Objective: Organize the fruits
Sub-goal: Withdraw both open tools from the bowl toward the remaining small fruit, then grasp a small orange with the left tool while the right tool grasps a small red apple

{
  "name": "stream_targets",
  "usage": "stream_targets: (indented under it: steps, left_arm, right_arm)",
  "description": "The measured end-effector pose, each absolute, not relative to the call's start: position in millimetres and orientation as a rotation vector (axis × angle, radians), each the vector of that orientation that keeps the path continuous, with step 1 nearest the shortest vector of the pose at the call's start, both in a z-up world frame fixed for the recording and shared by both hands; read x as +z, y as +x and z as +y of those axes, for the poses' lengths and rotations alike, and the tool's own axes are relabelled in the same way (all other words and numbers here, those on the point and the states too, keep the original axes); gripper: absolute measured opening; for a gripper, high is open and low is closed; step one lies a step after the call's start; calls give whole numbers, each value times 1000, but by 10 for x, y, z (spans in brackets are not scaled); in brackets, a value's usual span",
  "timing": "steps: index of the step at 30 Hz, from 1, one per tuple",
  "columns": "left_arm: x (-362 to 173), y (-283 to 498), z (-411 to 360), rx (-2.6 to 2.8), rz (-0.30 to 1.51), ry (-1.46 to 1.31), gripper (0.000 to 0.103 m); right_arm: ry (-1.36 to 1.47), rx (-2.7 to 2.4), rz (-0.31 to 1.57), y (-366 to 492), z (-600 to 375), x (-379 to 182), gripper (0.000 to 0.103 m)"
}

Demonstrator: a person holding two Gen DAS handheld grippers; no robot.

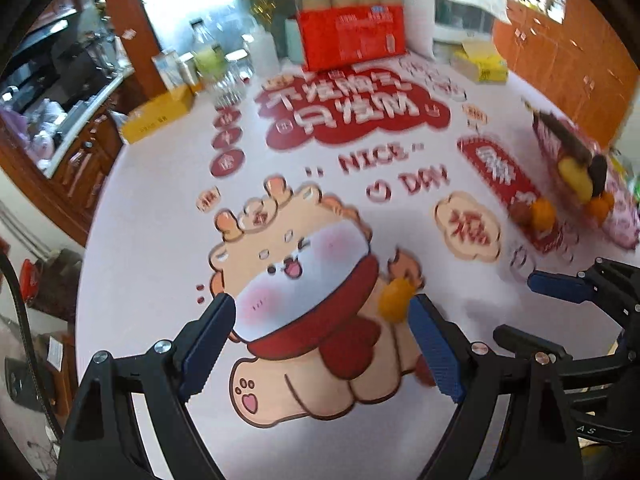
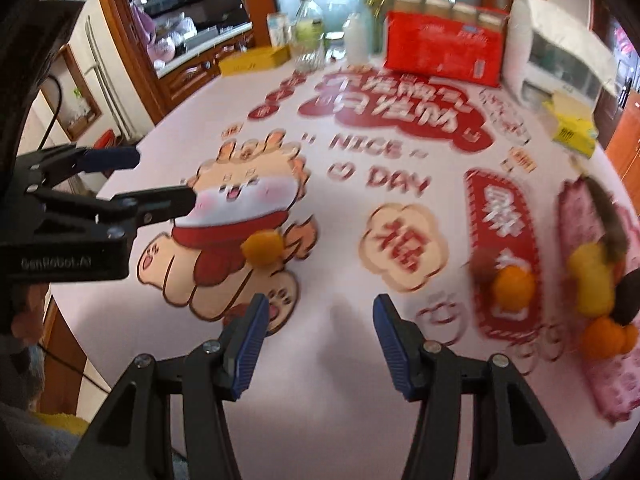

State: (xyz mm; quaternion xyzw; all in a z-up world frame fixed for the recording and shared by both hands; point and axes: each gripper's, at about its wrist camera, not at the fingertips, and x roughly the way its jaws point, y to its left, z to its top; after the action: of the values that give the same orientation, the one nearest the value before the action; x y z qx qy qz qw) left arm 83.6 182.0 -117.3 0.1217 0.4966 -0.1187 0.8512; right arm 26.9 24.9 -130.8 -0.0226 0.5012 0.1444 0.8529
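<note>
A: What is nearest?

B: The left gripper (image 1: pixel 320 344), jaws apart, with nothing between them. An orange fruit (image 1: pixel 394 300) lies on the desk (image 1: pixel 152 208) just beside its right pad, on the cartoon print (image 1: pixel 296 280).

A: And the other?

B: The right gripper (image 2: pixel 318 344) hangs over bare cloth, jaws apart and holding nothing. From its camera the fruit (image 2: pixel 262 247) lies ahead and to the left, apart from the pads.

A: Farther out?

B: To the right, an orange (image 2: pixel 514 286) lies touching a brownish fruit (image 2: pixel 482 262) on the red panel. Beyond them a pink tray (image 2: pixel 612 380) holds a yellow fruit (image 2: pixel 592 280), a dark one (image 2: pixel 626 298) and small oranges (image 2: pixel 602 336); all blurred.

A: At the back?

B: A red carton (image 1: pixel 352 36), a yellow box (image 1: pixel 158 114), bottles (image 2: pixel 308 28) and a white appliance (image 2: pixel 560 56).
</note>
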Motion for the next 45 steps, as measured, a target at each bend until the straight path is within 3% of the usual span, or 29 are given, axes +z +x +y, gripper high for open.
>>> stream_targets:
  steps: [12,14,15,27,33,37,45]
  left_arm:
    - [-1596,838,1925,-357,1110,327,87]
    - [-1627,849,1926,-362,1115,319,87]
    - [-1637,855,1922,-365,1116,314,87]
    - [-1894,1049,1602,-417,1112,191,85]
    - [-1991,1069,1433,-433,1064,155,60]
    - [-2020,997,1322,-423,1014,172,31]
    - [-1994,909,1271,-381,1024,127,30]
  right_arm:
    - [-17,369,1150,218,728,-1790,53]
    - [-17,364,1133,199,741,-1809,44]
    - [-18,371,1131,208,750,-1815,32]
    - [97,195,1077,236,252,-1833,32]
    - [111,173,1039,198,99,-1848,32]
    - [92,190,1015,167,91,-1852,32]
    - [89,227,1021,126,25,-1855,31]
